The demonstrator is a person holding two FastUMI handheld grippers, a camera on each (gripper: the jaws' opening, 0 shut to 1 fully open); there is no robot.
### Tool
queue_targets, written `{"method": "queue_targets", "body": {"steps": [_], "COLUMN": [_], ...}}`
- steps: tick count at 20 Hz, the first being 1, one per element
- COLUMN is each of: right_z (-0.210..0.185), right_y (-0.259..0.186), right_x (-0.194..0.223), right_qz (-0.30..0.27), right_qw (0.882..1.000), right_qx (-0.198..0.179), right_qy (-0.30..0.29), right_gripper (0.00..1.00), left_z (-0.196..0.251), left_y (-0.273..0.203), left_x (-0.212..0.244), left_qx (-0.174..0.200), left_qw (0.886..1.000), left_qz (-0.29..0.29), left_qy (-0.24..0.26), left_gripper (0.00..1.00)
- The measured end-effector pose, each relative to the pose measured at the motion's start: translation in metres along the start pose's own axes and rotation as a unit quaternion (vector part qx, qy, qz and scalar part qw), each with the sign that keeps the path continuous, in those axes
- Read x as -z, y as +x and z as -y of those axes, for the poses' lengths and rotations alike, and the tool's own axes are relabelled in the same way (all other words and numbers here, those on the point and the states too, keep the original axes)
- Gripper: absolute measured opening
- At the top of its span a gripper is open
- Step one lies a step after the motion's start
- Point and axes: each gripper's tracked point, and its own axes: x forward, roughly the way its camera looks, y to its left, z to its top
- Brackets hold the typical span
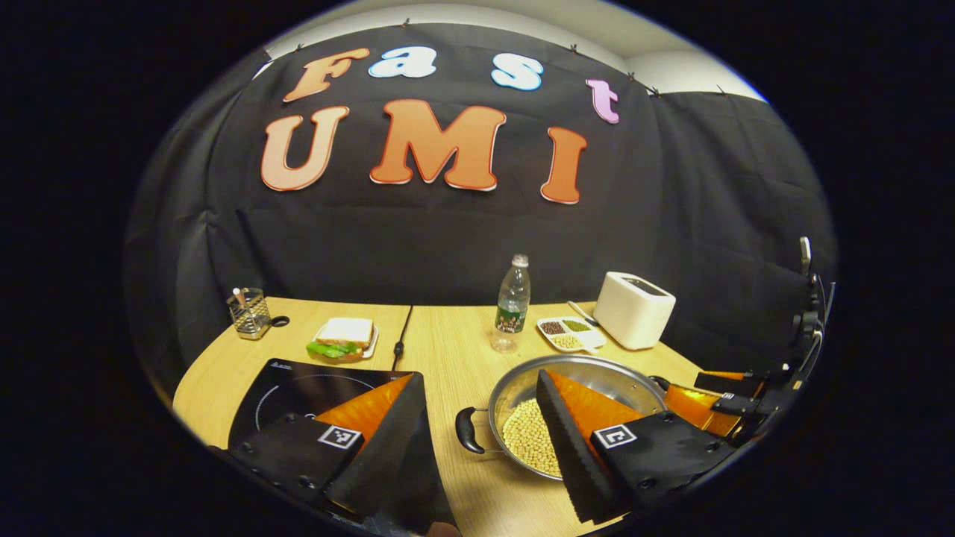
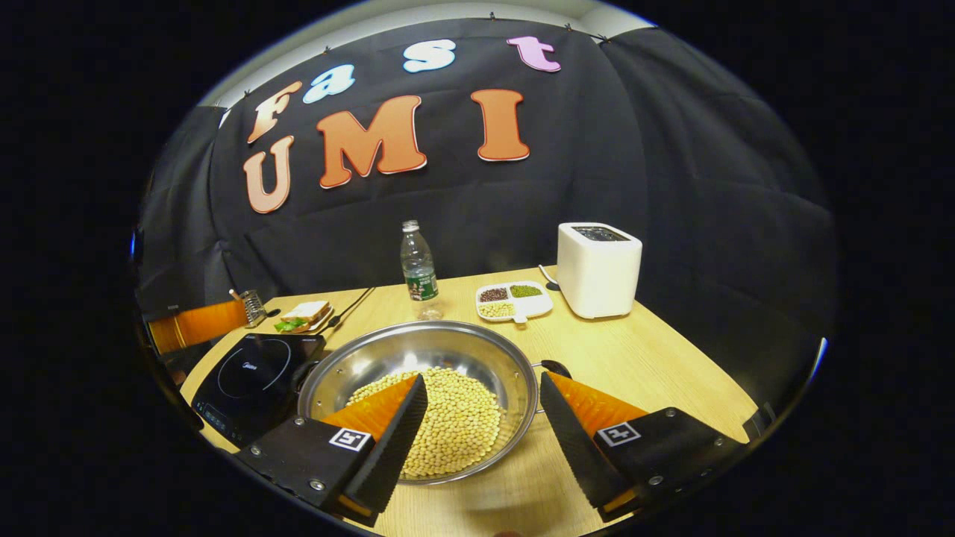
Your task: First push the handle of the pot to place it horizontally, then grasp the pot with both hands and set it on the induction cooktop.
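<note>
Pot sits dead ahead of my right gripper, its right handle just beyond the right finger; both grippers' jaws spread, empty, left gripper facing the left handle.

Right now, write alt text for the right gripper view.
A steel pot holding soybeans sits on a wooden table, with the open right gripper over its rim. An induction cooktop lies to its left; a water bottle, sectioned dish and white toaster stand behind.
</note>
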Motion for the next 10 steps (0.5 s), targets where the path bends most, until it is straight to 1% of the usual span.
{"method": "queue_targets", "body": {"steps": [3, 6, 8, 10], "right_z": [0.012, 0.018, 0.024, 0.03], "right_y": [0.018, 0.033, 0.045, 0.055], "right_x": [0.005, 0.011, 0.016, 0.025], "right_qz": [-0.012, -0.026, -0.034, -0.051], "right_qw": [1.0, 0.999, 0.999, 0.998], "right_qx": [0.016, 0.022, 0.031, 0.038], "right_qy": [0.0, 0.001, 0.001, 0.005], "right_gripper": [0.95, 0.95, 0.95, 0.95], "left_z": [0.0, 0.002, 0.0, 0.005], "left_y": [0.026, 0.044, 0.055, 0.063], "left_x": [0.03, 0.062, 0.071, 0.081], "left_qx": [0.001, 0.0, -0.001, 0.007], "left_qw": [0.999, 0.996, 0.995, 0.993], "left_qz": [-0.041, -0.084, -0.099, -0.116], "left_qy": [0.012, 0.0, 0.0, -0.003], "left_gripper": [0.98, 0.98, 0.98, 0.98]}}
